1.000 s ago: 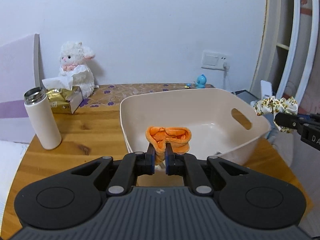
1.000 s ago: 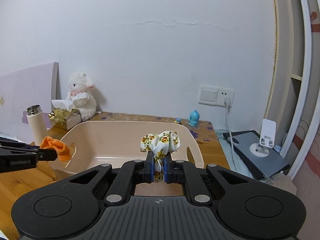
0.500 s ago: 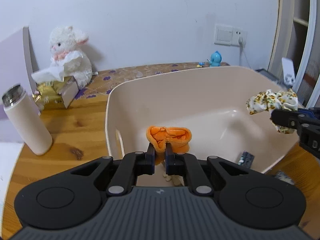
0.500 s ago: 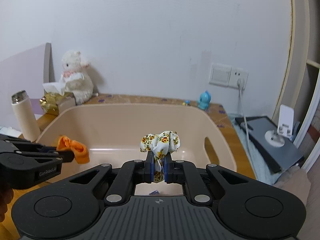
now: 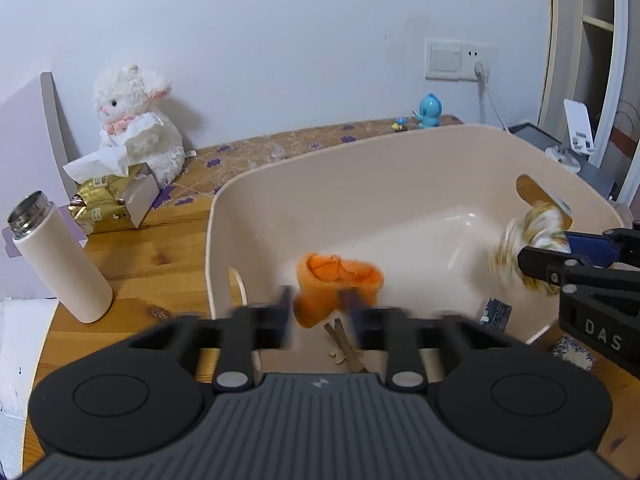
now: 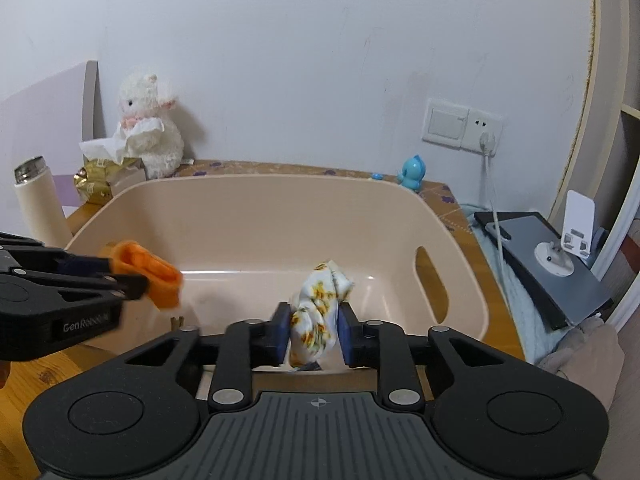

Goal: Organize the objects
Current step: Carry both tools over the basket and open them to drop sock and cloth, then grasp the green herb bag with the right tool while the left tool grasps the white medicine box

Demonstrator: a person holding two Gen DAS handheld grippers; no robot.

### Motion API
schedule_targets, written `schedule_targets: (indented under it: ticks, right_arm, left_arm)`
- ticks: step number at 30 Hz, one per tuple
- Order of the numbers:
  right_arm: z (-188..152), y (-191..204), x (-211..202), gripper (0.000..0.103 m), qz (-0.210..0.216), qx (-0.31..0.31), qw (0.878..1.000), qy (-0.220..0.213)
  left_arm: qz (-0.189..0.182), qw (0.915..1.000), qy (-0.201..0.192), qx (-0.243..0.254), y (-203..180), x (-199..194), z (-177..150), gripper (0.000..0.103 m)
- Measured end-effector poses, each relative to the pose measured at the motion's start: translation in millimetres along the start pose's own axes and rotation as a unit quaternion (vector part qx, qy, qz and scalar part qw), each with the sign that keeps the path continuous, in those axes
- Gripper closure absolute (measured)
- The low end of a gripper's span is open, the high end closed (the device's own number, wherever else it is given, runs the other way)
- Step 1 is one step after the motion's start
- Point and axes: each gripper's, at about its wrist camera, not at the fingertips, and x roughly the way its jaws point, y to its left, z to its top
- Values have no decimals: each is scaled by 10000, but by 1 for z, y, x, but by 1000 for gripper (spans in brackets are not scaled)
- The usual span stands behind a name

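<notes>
Landmark: beige tub on the wooden table.

Left of the tub: white bottle upright near the table's edge, steel top. Behind it, a gold tissue box with a white plush lamb just beyond, near the wall.

Over the tub's left part: left tongs with the jaws spread apart, motion-blurred. Orange cloth sits in the gap between them; cannot tell whether either finger touches it. Under it, on the tub's floor, a small brass-coloured piece, too blurred to name.

Over the tub's right part: right tongs with the jaws parted too, blue pads either side of a floral cloth. The cloth hangs between the pads; contact unclear. From the left wrist view that cloth is a blur just below the tub's right handle slot.

Behind the tub, by the wall: small blue toy. Right of the tub, off the table: dark tablet with a white stand on it.
</notes>
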Motion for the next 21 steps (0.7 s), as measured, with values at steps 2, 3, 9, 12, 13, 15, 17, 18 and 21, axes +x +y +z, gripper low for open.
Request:
schedule_targets:
  ticks: [2,3,9,12,13,15,17,18,21]
  right_arm:
    - [0,-3,-9,61,-9,20,10000,-66]
    - [1,-5,-13,55,-5,32,9999,-105]
    - [-2,-14,-41,37,37,63,9997,-246]
    - [-6,-16,-54,32,70,29,9997,-251]
    - [-8,-16,-58,31,78,5,9997,-253]
    - [-12,-17,-66,27,87,-50,9996,-250]
    - [-17,-15,-73,26,100,-104,9996,-239]
    - [-19,-14,-75,25,107,-123,9996,-226]
    - [-27,-13,-82,24,141,-176,9996,-169]
  left_arm:
    - [60,9999,-135,-49,2,-9,1,30]
    - [67,9998,-168,-62,2,-12,1,29]
    - [120,9994,-308,-34,1,-38,0,23]
    - [100,9994,-326,-78,2,-49,-3,20]
    - [75,9994,-323,-88,3,-52,-5,19]
    - [45,9994,-332,-103,4,-60,-9,19]
    - [33,9994,-332,-94,5,-67,-14,17]
    - [21,9994,-324,-86,5,-70,-17,15]
    - [-35,9996,-276,-81,6,-78,-26,15]
